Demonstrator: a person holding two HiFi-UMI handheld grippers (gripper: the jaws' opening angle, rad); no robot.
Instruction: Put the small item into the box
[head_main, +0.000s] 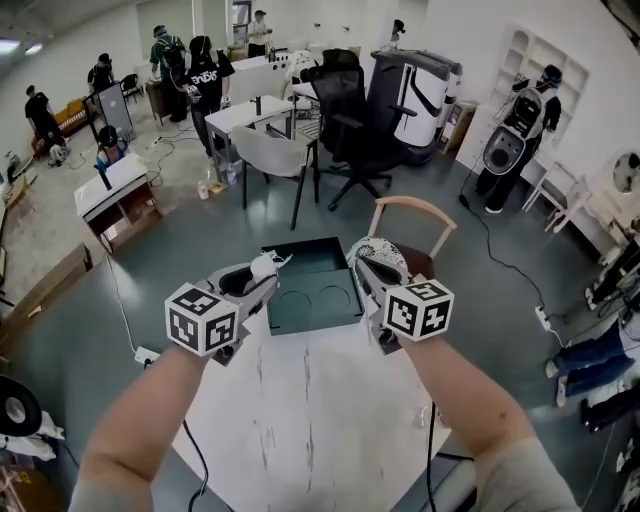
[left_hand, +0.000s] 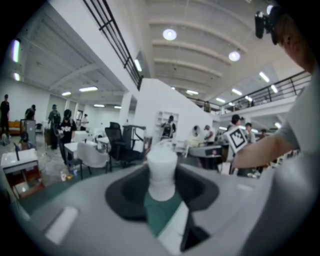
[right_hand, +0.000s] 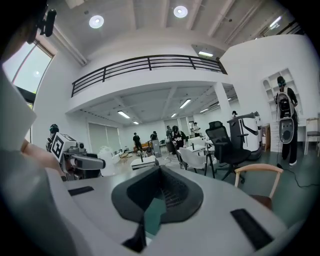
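**Small item at the box's left rim, not yet in**

- Left gripper (head_main: 258, 275): fingers clenched on the small item (head_main: 266, 264), a white, bottle-like piece standing upright between them. It is held in the air at the box's left edge.
- Box (head_main: 318, 322): dark green, lid thrown back on its far side, two round recesses in the floor. It sits at the far end of the white surface (head_main: 310, 410).
- Right gripper (head_main: 368, 262): hangs by the box's right rim. Its fingers stand slightly apart with nothing between them; a sliver of green shows through the gap.

Doing the step well, as I judge it:
- Carry the item rightward until it is fully inside the left wall, over a recess.
- Keep it upright and lower it close to the floor before releasing, or it may tip or bounce out.
- The box looks light, so the right gripper could steady the right rim if the box shifts.
- Lift the left gripper straight up afterward, clear of the walls.
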